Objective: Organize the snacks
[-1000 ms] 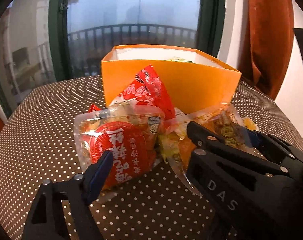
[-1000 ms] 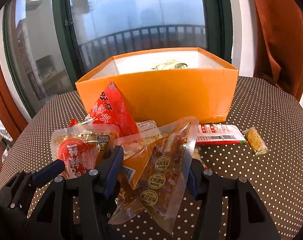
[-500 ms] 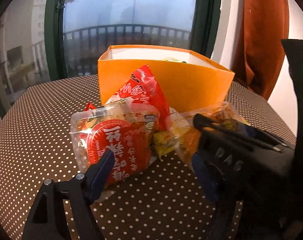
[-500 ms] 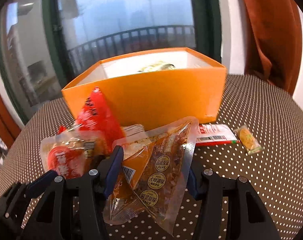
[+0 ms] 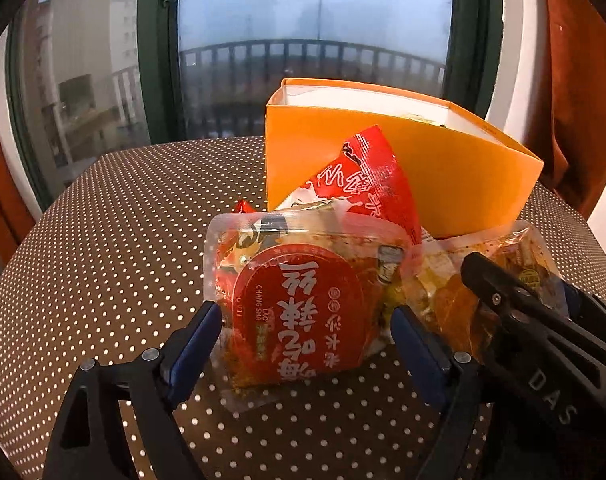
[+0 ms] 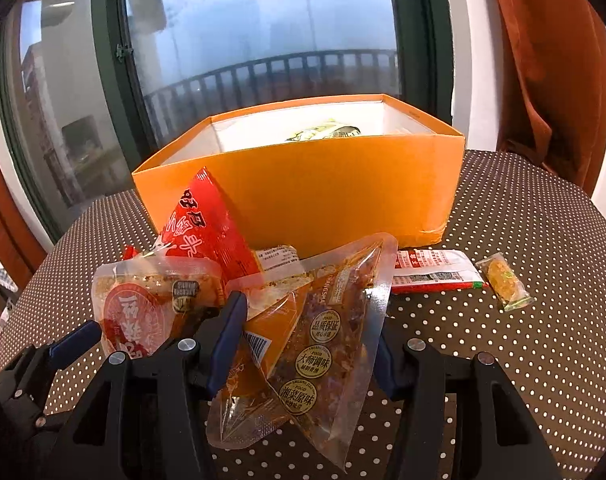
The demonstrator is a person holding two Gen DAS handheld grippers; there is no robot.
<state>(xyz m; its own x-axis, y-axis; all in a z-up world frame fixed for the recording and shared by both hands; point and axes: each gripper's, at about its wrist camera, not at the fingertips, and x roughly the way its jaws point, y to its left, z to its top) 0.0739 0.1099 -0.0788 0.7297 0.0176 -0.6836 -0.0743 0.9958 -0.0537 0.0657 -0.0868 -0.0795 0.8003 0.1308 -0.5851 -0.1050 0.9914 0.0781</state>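
An orange box [image 5: 443, 176] [image 6: 335, 192] stands open at the back of the dotted table, with a yellow packet [image 6: 323, 133] inside. In front lies a pile of snacks. My left gripper [image 5: 307, 344] is open, its fingers on either side of a clear pouch with a red round label [image 5: 303, 300] [image 6: 139, 312]. My right gripper [image 6: 303, 344] is open around a clear pouch of brown snack [image 6: 323, 344] [image 5: 475, 280]. A red packet [image 5: 367, 184] [image 6: 207, 224] leans on the box behind them.
A flat red-and-white packet [image 6: 435, 276] and a small yellow wrapped sweet [image 6: 503, 284] lie on the table [image 6: 523, 360] right of the pile. A window with a railing is behind the box; an orange curtain [image 6: 543, 60] hangs at the right.
The left gripper has swung right and forward, so both its fingers now flank the red-label pouch. The right gripper and its pouch have barely moved.
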